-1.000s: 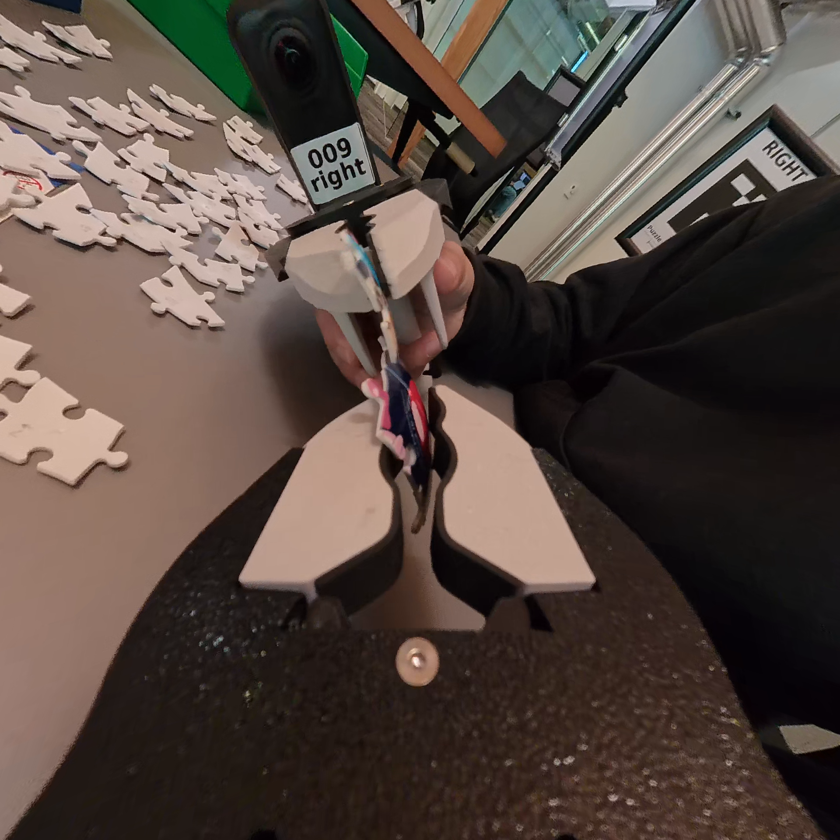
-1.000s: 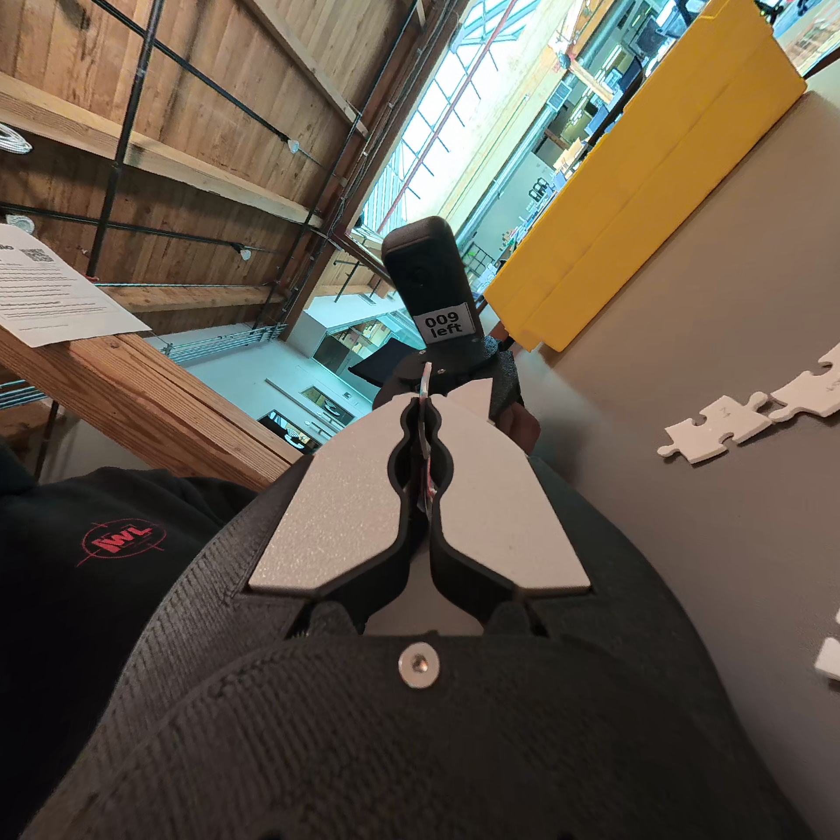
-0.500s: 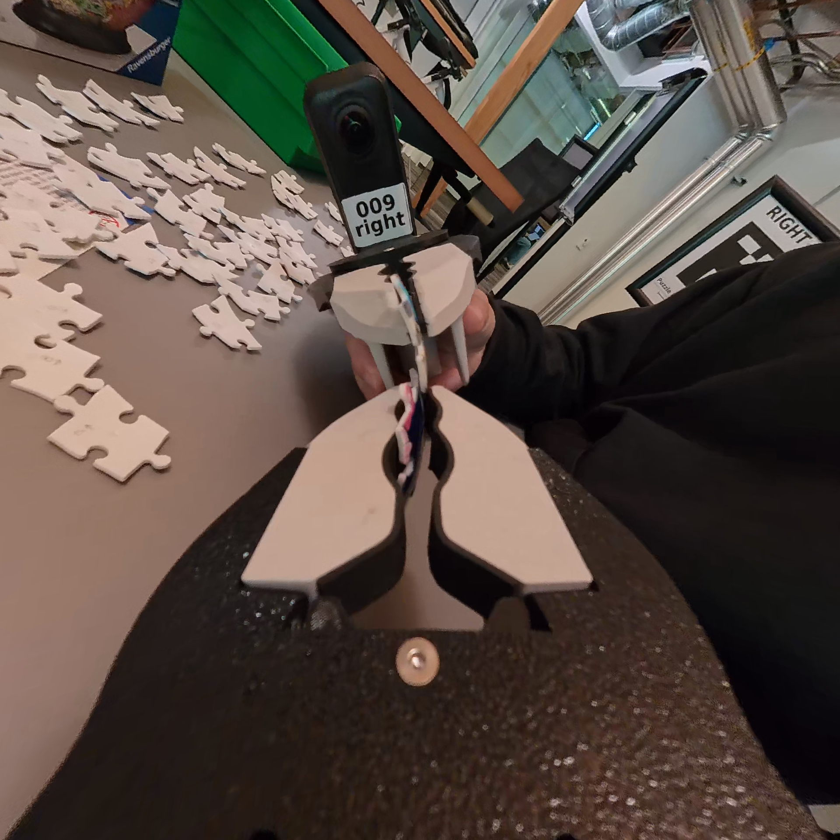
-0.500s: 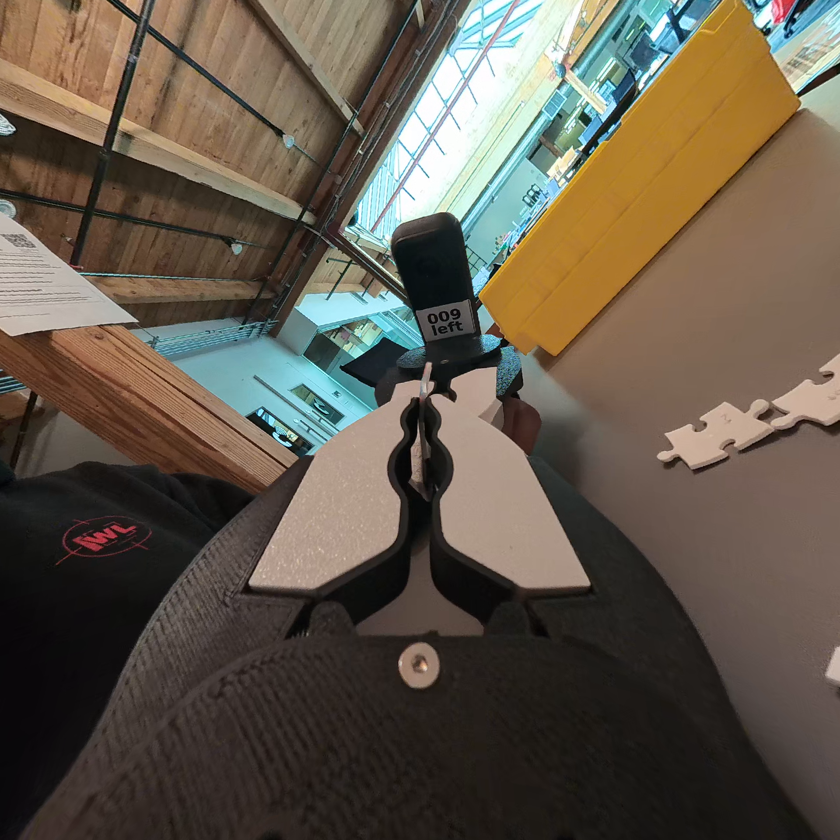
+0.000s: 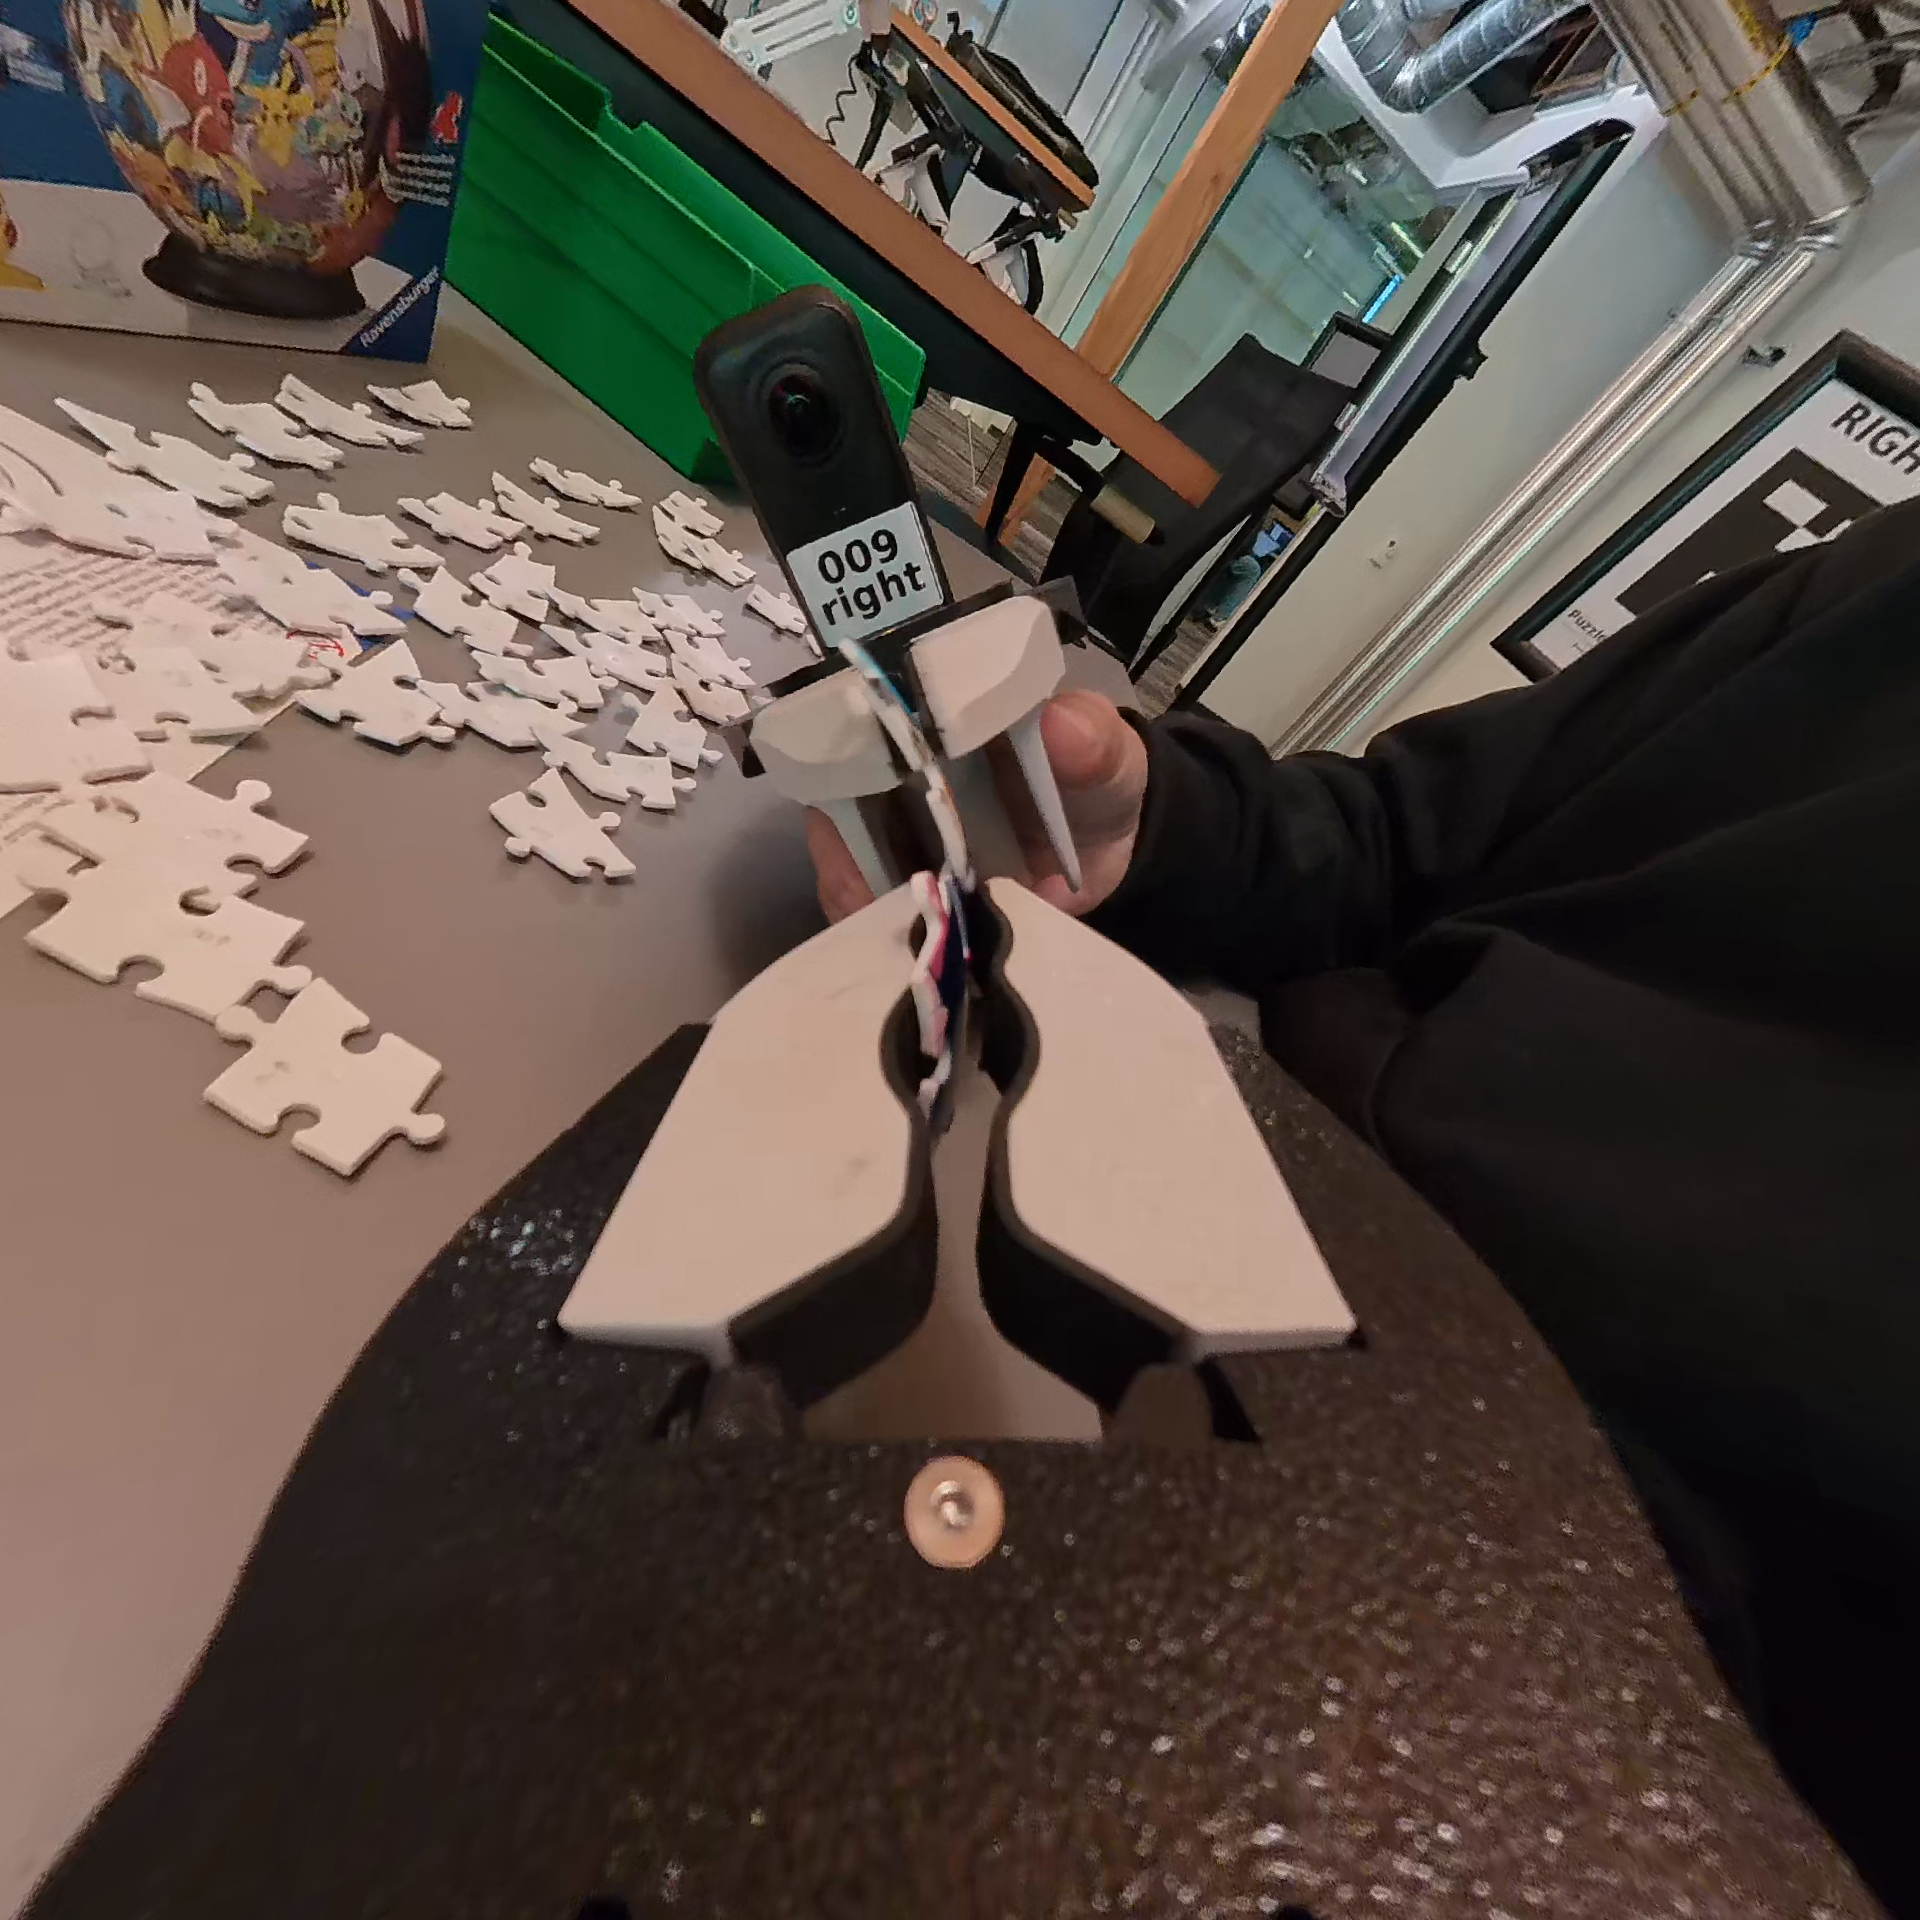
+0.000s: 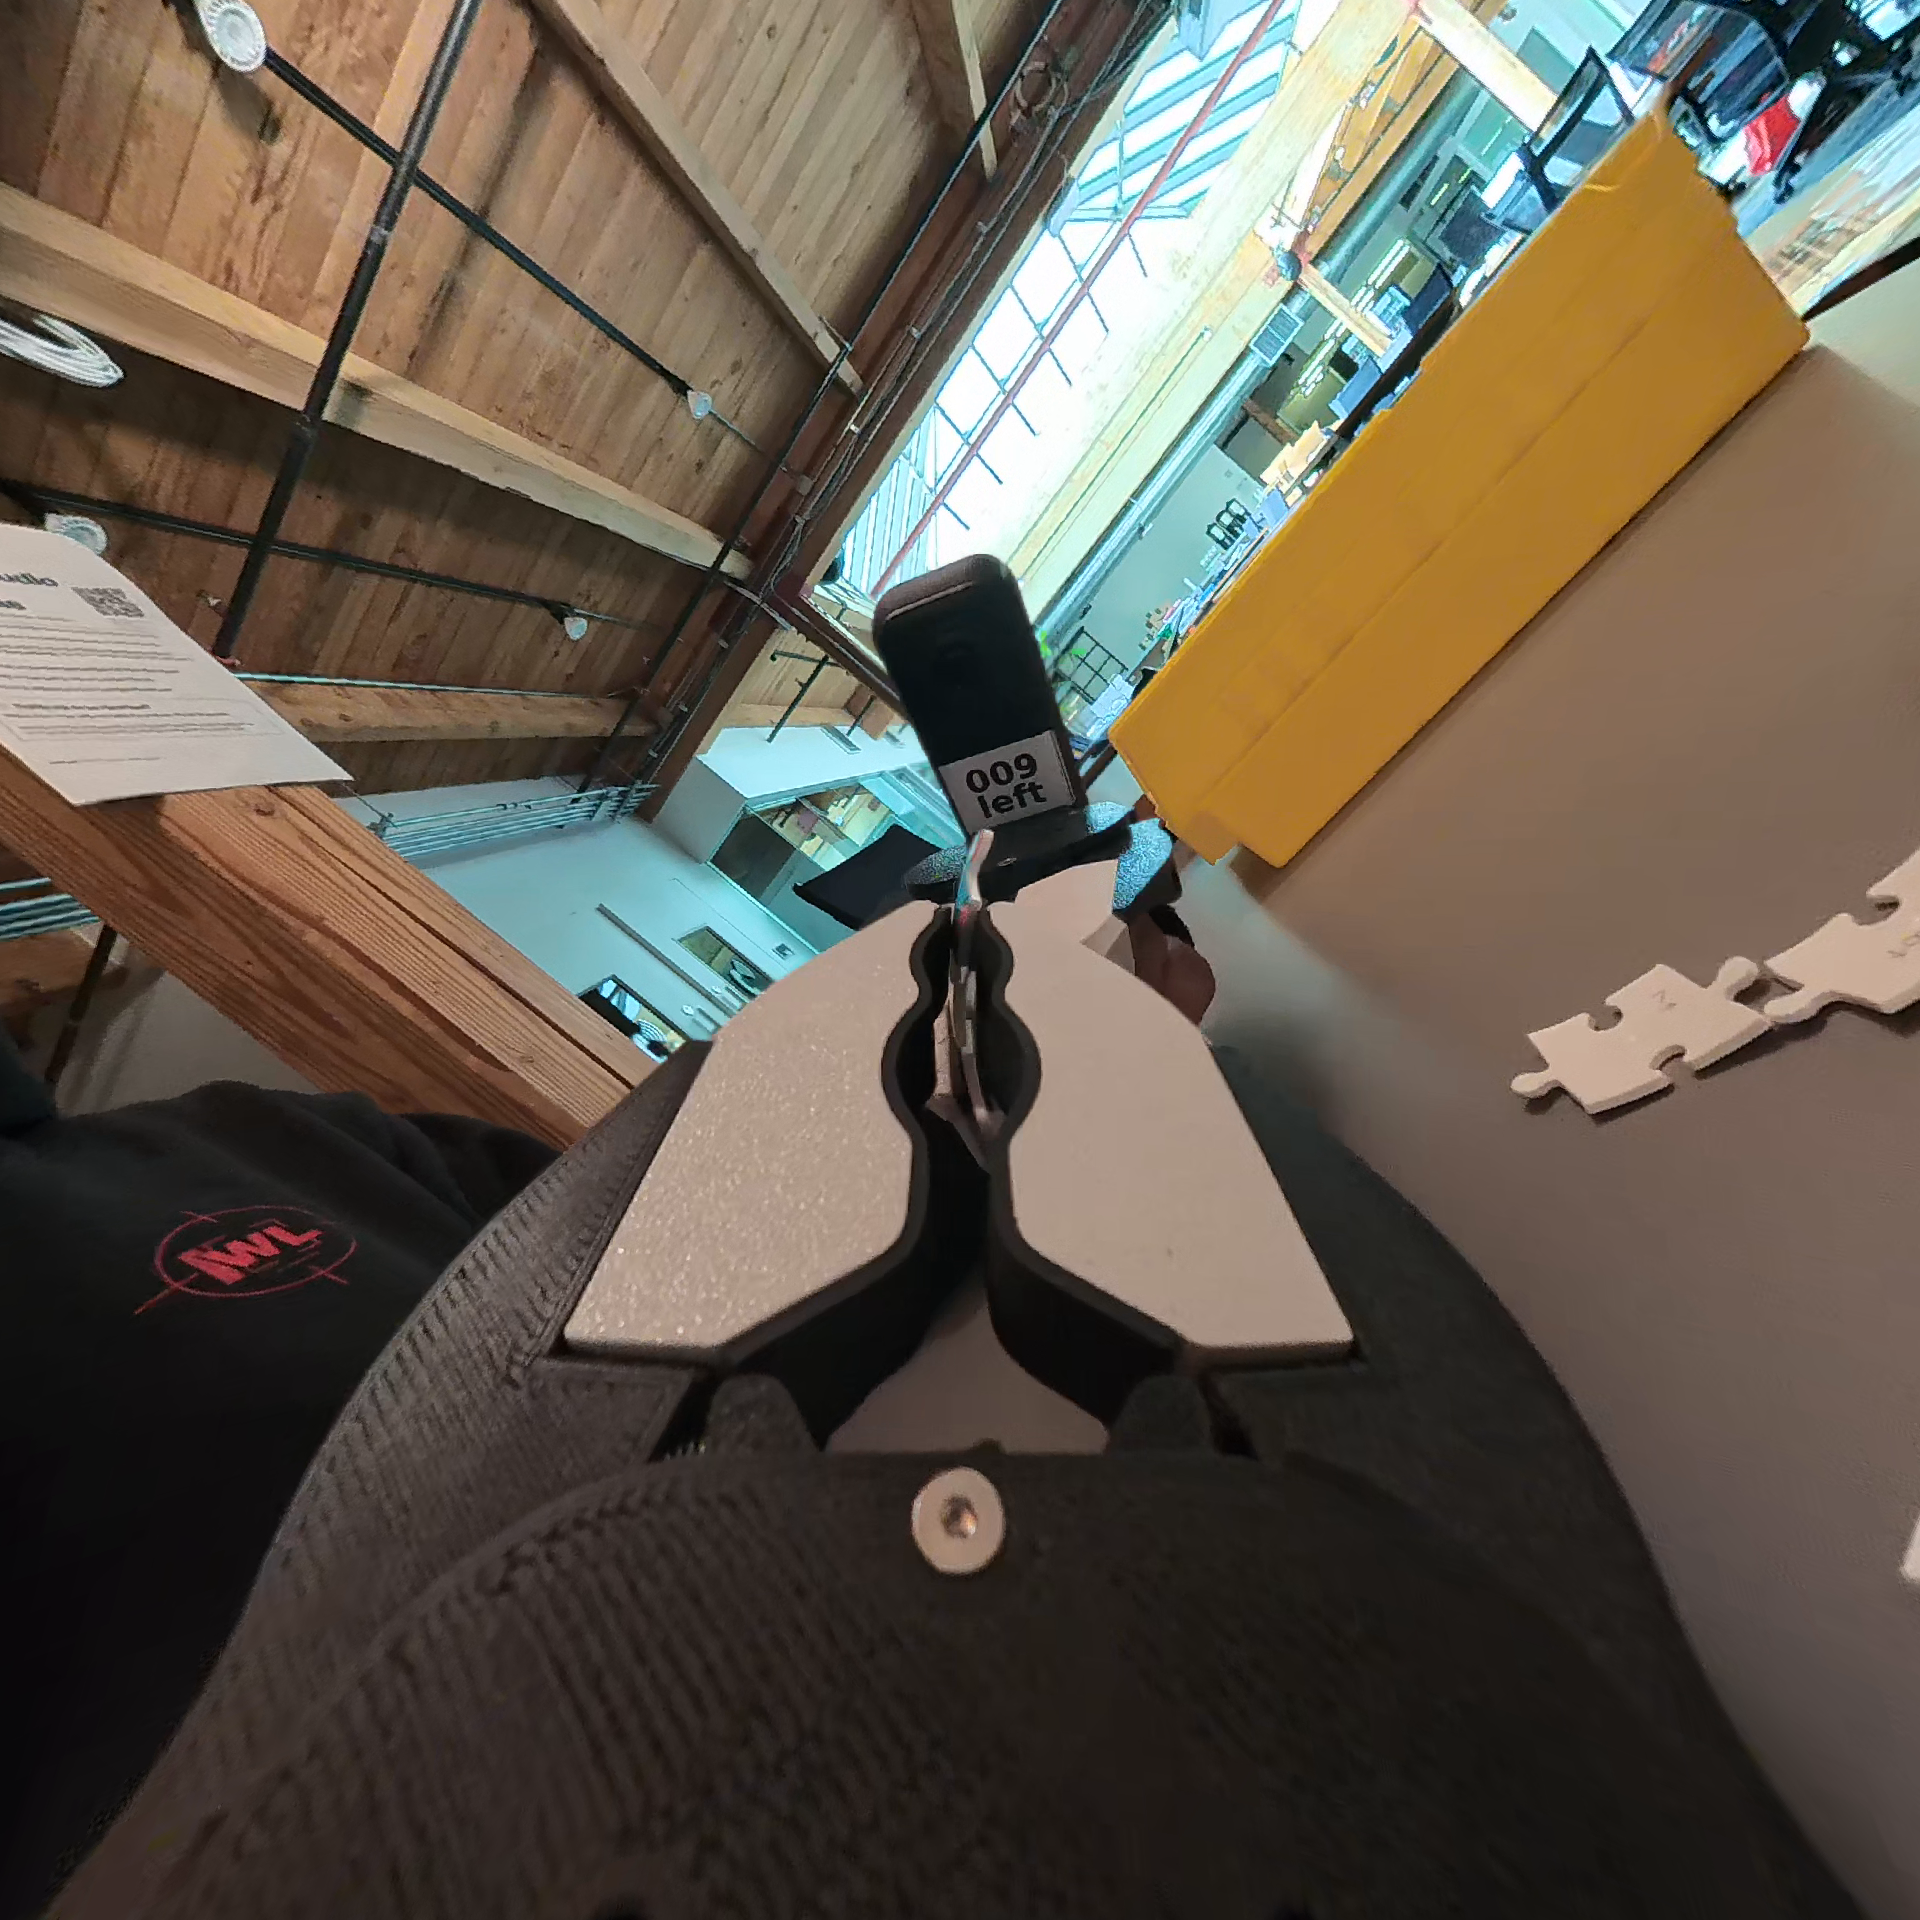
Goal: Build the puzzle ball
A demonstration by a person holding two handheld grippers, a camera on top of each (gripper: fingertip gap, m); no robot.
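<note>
My left gripper (image 5: 951, 914) is shut on a coloured puzzle piece (image 5: 940, 987), held edge-on above the grey table (image 5: 312, 1351). My right gripper (image 5: 914, 717) faces it tip to tip and is shut on a second puzzle piece (image 5: 909, 717). The two pieces meet edge to edge between the grippers. In the right wrist view my right gripper (image 6: 966, 925) clamps its thin piece (image 6: 966, 1018) edge-on, with the left gripper (image 6: 1039, 883) just beyond it. Many white face-down puzzle pieces (image 5: 561, 821) lie spread on the table at left.
The puzzle box (image 5: 229, 166) and a green bin (image 5: 623, 249) stand at the table's far left. A yellow bin (image 6: 1455, 499) stands at the table's far edge. Two joined white pieces (image 6: 1662, 1029) lie at right. A person's black sleeve (image 5: 1558, 883) fills the right side. Left and right tips are no more than a few centimetres apart.
Both grippers have stayed shut on their pieces. The left view has tilted up and back, so the right gripper looks farther off, and the puzzle box has come into view.
</note>
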